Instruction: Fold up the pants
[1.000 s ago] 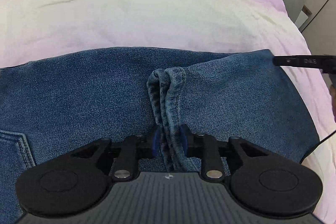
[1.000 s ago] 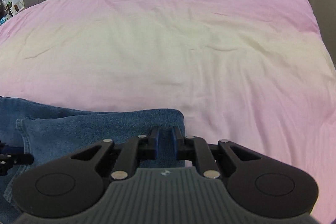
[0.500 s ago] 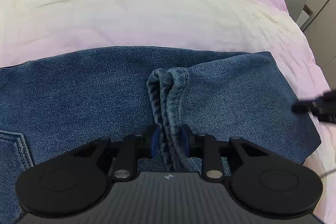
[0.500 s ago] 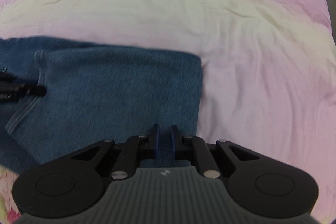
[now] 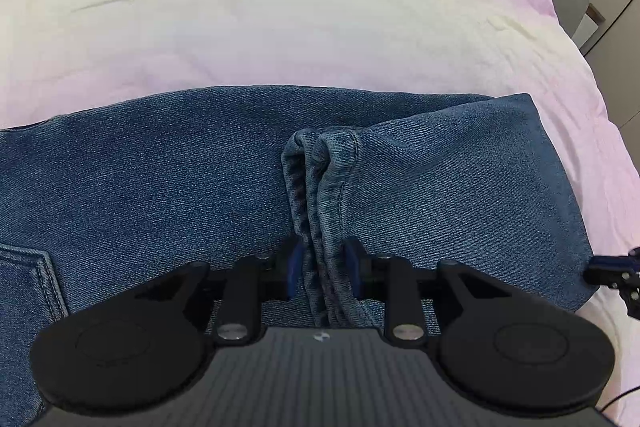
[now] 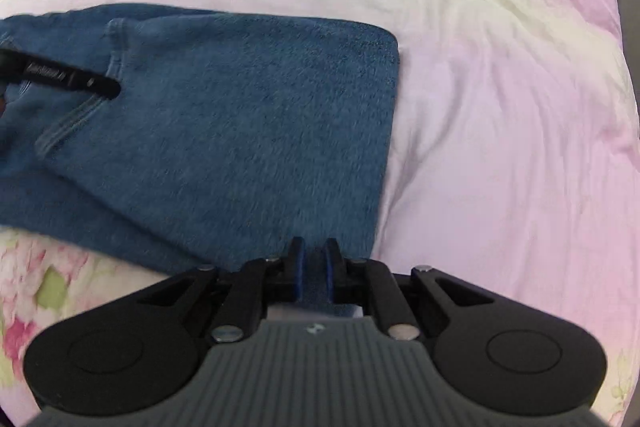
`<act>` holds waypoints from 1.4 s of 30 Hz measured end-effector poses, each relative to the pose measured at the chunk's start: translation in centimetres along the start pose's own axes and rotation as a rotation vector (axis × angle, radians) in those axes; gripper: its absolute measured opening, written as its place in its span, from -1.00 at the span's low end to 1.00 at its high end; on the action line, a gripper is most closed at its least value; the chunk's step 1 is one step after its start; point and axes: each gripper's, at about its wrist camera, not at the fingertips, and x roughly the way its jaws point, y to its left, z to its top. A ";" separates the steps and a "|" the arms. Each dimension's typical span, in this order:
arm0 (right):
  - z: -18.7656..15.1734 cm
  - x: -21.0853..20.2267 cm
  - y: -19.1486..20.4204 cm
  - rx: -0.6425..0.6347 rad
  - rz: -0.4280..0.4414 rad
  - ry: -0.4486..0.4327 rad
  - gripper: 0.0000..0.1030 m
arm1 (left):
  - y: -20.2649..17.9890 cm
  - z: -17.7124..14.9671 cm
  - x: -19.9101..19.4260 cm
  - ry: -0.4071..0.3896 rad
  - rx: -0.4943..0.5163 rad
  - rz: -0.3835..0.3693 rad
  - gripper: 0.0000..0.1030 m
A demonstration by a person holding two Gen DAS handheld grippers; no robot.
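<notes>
So the jeans [image 5: 168, 187] are lying on the bed, spread over a pink and cream bedspread [image 5: 280, 19], already doubled over with the hem end flopped back across the rest. The left hand-held gripper [image 5: 323, 269] is clamped on a bunched-up ridge of hem [image 5: 320, 171], the denim squeezed tight between the two blue pads [image 5: 295, 261]. From the right wrist camera the folded part [image 6: 240, 115] looks like a flat blue rectangle with a clean straight edge on its right side. The right hand-held gripper [image 6: 313, 259] sits at the near edge of that fold with the pads narrow, denim showing in the gap, so it looks pinched on the fabric. A back pocket [image 5: 28, 287] peeks out far left. There's a floral sheet [image 6: 36, 279] under the near corner.
</notes>
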 end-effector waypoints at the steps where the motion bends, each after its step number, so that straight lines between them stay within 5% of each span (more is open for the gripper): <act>1: -0.4 0.0 0.1 -0.010 -0.004 -0.002 -0.92 | -0.1 -0.2 0.0 -0.007 0.006 0.002 -0.38; 7: -0.4 1.9 0.5 0.063 -0.027 0.018 -0.96 | -0.5 0.6 -0.4 0.023 -0.040 0.023 -0.37; 12: 0.9 -1.1 2.6 -0.052 -0.091 -0.002 -0.88 | 1.1 0.0 -5.0 -0.039 -0.062 0.001 -0.34; 14: 1.4 -2.8 3.2 -0.083 -0.078 -0.054 -0.44 | 2.8 -1.0 -7.9 -0.083 -0.080 -0.022 -0.34; 15: 1.9 -3.6 3.6 -0.104 -0.071 -0.079 -0.38 | 3.8 -1.6 -9.4 -0.096 -0.100 -0.024 -0.34; 17: 2.9 -4.5 4.6 -0.159 -0.047 -0.106 -0.35 | 6.1 -2.6 -12.1 -0.111 -0.157 -0.025 -0.32; 22: 5.4 -5.0 8.8 -0.352 0.019 -0.155 -0.09 | 13.1 -5.9 -17.9 -0.186 -0.351 -0.017 0.08; 26: 6.9 -4.3 12.3 -0.510 0.070 -0.207 0.04 | 19.2 -8.8 -20.1 -0.269 -0.555 0.052 0.24; 28: 7.7 -3.4 13.6 -0.561 0.090 -0.214 0.05 | 21.7 -10.5 -20.6 -0.314 -0.629 0.102 0.42; 34: 9.2 -1.2 15.9 -0.762 0.156 -0.213 0.05 | 25.7 -14.6 -19.0 -0.331 -0.839 0.141 0.47; 39: 10.6 1.3 18.4 -0.945 0.184 -0.147 0.07 | 27.7 -17.2 -16.7 -0.356 -0.978 0.076 0.50; 42: 11.1 2.8 19.4 -1.029 0.196 -0.113 0.24 | 28.5 -17.5 -15.4 -0.363 -1.009 0.044 0.50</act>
